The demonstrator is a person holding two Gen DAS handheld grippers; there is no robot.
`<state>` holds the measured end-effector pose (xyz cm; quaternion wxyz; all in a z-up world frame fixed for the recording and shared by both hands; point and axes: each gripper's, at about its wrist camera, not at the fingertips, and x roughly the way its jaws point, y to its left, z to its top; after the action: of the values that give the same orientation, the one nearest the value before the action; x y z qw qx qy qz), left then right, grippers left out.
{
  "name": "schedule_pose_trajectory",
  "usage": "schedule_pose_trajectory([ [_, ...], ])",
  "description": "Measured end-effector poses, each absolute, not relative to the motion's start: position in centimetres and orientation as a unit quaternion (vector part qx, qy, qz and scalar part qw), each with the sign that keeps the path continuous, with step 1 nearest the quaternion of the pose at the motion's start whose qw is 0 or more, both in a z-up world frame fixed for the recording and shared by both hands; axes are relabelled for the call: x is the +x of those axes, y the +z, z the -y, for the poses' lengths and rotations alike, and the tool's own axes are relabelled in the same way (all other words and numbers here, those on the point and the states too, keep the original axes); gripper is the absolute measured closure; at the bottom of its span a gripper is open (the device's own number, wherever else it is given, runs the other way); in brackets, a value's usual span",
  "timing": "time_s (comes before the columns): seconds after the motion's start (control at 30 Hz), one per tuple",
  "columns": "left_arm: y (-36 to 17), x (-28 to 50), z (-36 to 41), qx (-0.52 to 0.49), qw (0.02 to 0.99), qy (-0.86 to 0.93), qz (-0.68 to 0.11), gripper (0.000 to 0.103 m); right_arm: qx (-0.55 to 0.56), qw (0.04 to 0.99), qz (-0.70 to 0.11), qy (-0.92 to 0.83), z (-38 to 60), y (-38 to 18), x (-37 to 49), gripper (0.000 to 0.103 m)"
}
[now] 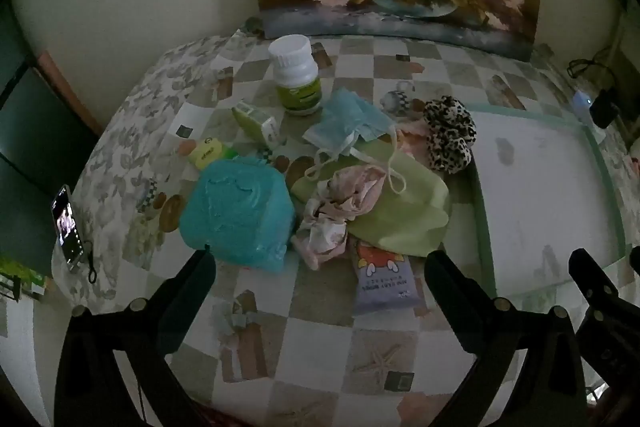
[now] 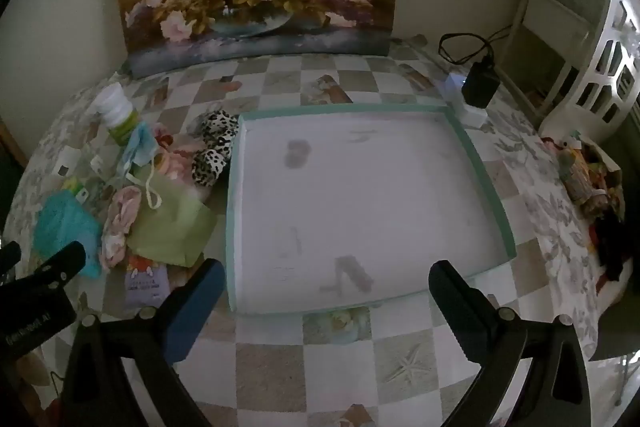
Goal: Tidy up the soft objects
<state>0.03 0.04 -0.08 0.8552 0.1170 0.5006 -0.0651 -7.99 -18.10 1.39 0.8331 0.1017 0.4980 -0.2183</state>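
Both tools hover released over the counter (image 1: 320, 339): left tool (image 1: 320, 267) facing the pile, right tool (image 2: 326, 283) facing the bare white tray (image 2: 472, 151). Just beyond the left tool's tips lie the purple pouch (image 1: 386, 279), blue bundle (image 1: 240, 215) and floral cloth (image 1: 340, 211); farther off, the leopard scrunchie (image 1: 448, 135). Risk: mask strings (image 1: 394, 167) crossing the green cloth (image 1: 400, 219) may drag neighbours along.

Left gripper (image 1: 320, 275) and right gripper (image 2: 326, 287) both hover with jaws spread wide, holding nothing.
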Motion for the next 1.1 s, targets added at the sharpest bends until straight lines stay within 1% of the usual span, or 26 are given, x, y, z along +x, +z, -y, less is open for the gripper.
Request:
schedule_pose_trajectory([
  [1.1, 0.13, -0.09, 0.3, 0.123, 0.854, -0.069, -0.501, 0.0, 0.109, 0.833, -0.497, -0.216, 18.1, 1.38, -8.17, 0.0],
])
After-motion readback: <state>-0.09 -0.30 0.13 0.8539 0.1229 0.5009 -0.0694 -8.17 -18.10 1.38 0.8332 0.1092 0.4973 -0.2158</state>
